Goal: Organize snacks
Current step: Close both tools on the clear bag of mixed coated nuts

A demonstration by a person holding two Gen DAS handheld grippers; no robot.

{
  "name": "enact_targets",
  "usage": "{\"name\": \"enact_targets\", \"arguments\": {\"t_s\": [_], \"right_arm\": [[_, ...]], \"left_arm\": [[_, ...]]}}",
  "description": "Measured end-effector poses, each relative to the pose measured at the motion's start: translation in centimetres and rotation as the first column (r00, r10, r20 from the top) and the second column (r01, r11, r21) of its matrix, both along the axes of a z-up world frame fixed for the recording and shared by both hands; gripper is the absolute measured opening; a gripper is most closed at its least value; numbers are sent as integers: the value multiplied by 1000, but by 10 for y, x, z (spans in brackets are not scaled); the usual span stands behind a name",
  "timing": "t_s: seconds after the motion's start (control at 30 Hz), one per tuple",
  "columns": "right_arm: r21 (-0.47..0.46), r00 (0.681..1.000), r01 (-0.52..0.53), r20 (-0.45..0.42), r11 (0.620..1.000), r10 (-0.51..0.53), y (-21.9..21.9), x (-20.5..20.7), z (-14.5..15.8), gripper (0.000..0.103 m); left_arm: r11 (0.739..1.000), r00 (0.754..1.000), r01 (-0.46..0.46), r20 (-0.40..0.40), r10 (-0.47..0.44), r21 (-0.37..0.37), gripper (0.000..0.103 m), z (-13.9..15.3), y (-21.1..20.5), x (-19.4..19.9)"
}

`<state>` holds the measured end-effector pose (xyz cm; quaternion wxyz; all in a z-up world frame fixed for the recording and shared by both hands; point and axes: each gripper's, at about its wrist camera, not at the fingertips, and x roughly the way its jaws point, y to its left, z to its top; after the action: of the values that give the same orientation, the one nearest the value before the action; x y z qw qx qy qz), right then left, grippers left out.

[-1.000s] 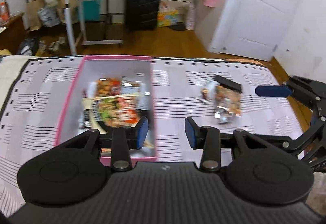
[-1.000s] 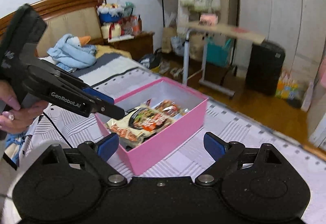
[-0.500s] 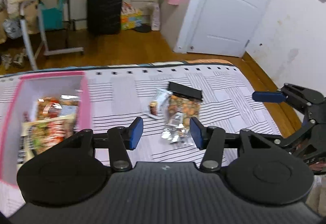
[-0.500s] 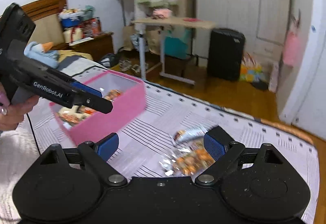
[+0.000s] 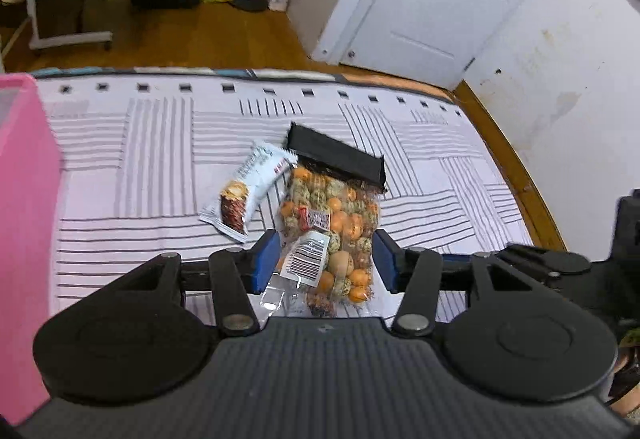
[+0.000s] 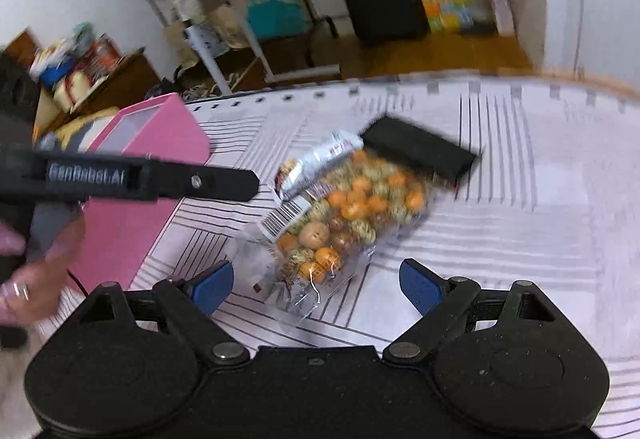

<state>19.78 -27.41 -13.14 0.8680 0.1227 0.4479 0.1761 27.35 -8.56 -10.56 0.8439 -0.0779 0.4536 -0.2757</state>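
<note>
Striped white-and-grey bedding covers the bed [image 5: 160, 143], on which a tall pink cardboard box [image 6: 160, 143] is seen at the left, well apart from three loose snacks. A flat black packet [image 5: 336, 157] is overlapped by a clear bag of orange and speckled coated nuts [image 5: 340, 223], with a white wrapped snack bar [image 5: 248, 191] just beside it. The left claw [image 5: 324, 259], its jaws having just been opening, is held partly open around the bag's near end without pinching it; the right claw [image 6: 316, 285] is spread wide and empty. The bag should probably be gripped by its crimped edge.
</note>
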Motion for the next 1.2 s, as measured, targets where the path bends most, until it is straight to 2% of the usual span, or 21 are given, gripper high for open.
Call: {"name": "enact_targets", "arguments": {"t_s": [0.1,0.27,0.43,0.5,0.53,0.57,0.63,0.7,0.97,1.07,1.1,1.2], "right_arm": [[46,999,33,-34,998,-31,0,10,-20,92],[79,998,53,-36,995,-50,3,15,-35,92],[114,997,76,-23,991,-74,7,13,-43,92],[103,998,69,1,992,-70,10,15,-43,93],[93,997,79,3,993,-80,10,16,-43,94],[89,996,92,3,992,-93,8,18,-45,94],[99,995,105,-10,990,-104,3,21,-49,95],[104,993,116,-28,988,-114,1,25,-56,95],[71,993,118,-6,990,-118,10,30,-60,103],[55,991,134,4,989,-135,13,27,-59,100],[54,990,142,2,988,-142,13,27,-58,96],[57,989,148,-1,987,-148,13,23,-57,89]], "left_arm": [[1000,1000,-19,4,19,-14,47,-23,-1,7],[996,998,-57,-44,54,-69,50,-46,6,20],[987,994,-31,-112,13,-157,47,-56,5,26],[986,994,-32,-110,13,-167,37,-58,4,26],[987,994,-31,-109,14,-160,26,-59,3,26],[989,993,-27,-115,10,-147,23,-61,3,27],[985,990,-19,-139,-5,-170,21,-64,5,27],[984,988,-19,-151,-7,-175,21,-67,2,28],[990,995,1,-99,-16,-144,25,-68,-9,21],[990,995,-1,-98,-13,-143,29,-68,-11,18],[990,994,-3,-105,-12,-142,30,-69,-12,18],[991,994,-5,-111,-10,-136,41,-68,-17,15]]}}
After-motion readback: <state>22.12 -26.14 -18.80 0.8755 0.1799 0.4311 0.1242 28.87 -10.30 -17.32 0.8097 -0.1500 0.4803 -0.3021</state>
